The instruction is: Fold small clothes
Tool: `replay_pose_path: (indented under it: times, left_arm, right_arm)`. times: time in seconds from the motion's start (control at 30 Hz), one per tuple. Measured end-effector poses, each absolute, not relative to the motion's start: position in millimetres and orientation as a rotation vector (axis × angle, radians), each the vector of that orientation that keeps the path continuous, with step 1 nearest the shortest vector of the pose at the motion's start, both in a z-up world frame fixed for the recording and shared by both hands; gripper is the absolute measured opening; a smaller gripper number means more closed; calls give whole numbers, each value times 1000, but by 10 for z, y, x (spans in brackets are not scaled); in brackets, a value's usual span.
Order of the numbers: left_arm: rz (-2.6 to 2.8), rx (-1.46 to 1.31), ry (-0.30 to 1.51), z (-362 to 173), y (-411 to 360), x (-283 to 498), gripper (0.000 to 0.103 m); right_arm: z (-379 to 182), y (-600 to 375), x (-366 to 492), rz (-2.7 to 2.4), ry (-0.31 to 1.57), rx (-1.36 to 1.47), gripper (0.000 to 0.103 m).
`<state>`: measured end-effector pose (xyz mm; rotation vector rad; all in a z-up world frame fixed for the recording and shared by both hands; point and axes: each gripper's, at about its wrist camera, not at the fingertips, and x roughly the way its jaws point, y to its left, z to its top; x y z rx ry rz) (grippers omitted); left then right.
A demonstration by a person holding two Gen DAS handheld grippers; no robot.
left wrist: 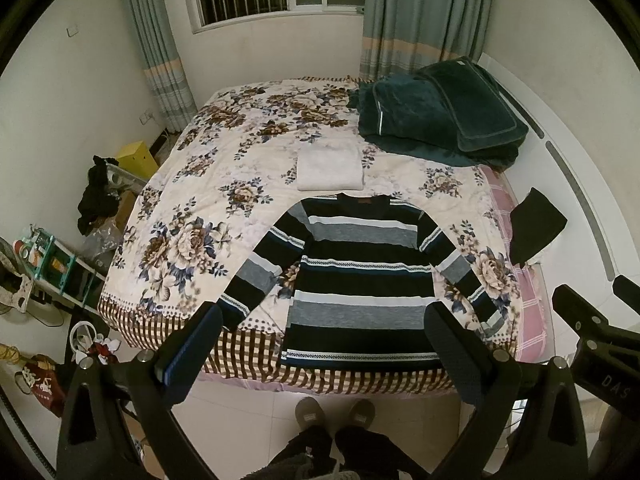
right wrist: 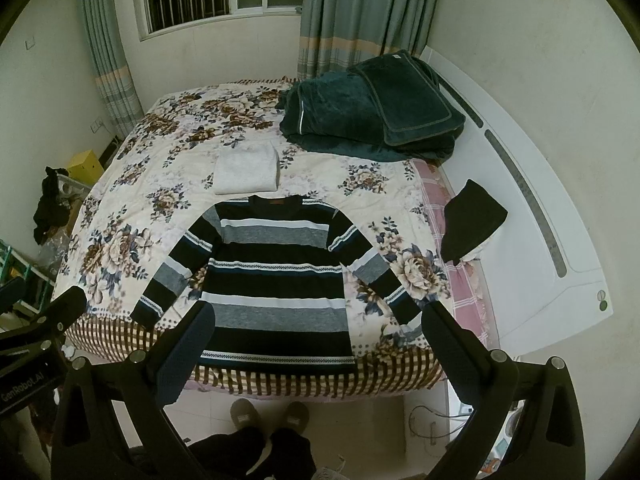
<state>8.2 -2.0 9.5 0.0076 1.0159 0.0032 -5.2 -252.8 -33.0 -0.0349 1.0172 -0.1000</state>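
Item 1: long-sleeved knit sweater in black, grey and white horizontal stripes (left wrist: 360, 284), lying flat and face up on the near part of the bed, hem toward the near edge, collar toward the far side, both sleeves spread out and angled down to left and right. We judge it unfolded; no crease or turned-in sleeve shows.

Item 2: pale grey folded cloth, a neat rectangle (left wrist: 330, 168), just beyond the sweater's collar. We take it as 1 piece already done.

Item 3: black garment (left wrist: 536, 226) lying at the right edge of the bed, partly over the pink checked sheet; whether it awaits folding we cannot tell.

Item 4: dark green plush bedding, stacked (left wrist: 436, 114), far right corner. Not part of the job, as we read it.

Support: floral quilt with brown checked border (left wrist: 192, 216) covering the bed.

Progress, our estimate: early in the sweater's fold; sleeves and body all remain.

Item 5: left gripper (left wrist: 324, 344), held above the near bed edge, aimed at the sweater's lower body, jaws wide apart, touching nothing.

Item 6: right gripper (right wrist: 316, 344), alongside at like height, pointing at the hem, jaws likewise spread and empty.

The person's slippered feet (left wrist: 334, 412) stand on the tiled floor at the near side.
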Motion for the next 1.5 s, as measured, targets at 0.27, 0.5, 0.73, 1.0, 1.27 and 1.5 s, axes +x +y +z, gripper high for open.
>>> replay_pose_path:
  times: [0.27,0.5,0.73,1.0,1.27,1.5]
  left_arm:
    - [3,8,1018,79,-47,81,103]
    - [2,6,1016,68,-66,85,103]
    - [0,6,1008,35,-131,88,103]
    - [-1,5,1006,33,-119,101,103]
    - [-8,8,993,-23,-128,191,103]
    - [29,40,897,-479,-65,611,103]
  right_arm:
    - [-365,-2536,-50,-101,1017,-36,103]
    - [-364,-2529,-42,-101,1017,-37,103]
    - [-358,-2513,-32,-100,1017,-37,103]
    - [-360,-2477,-22,-100,1020,-37,103]
    - [-368,-2470,69,-114,1020,-8,103]
    - [-1223,-2995,505,-236,1074,173,103]
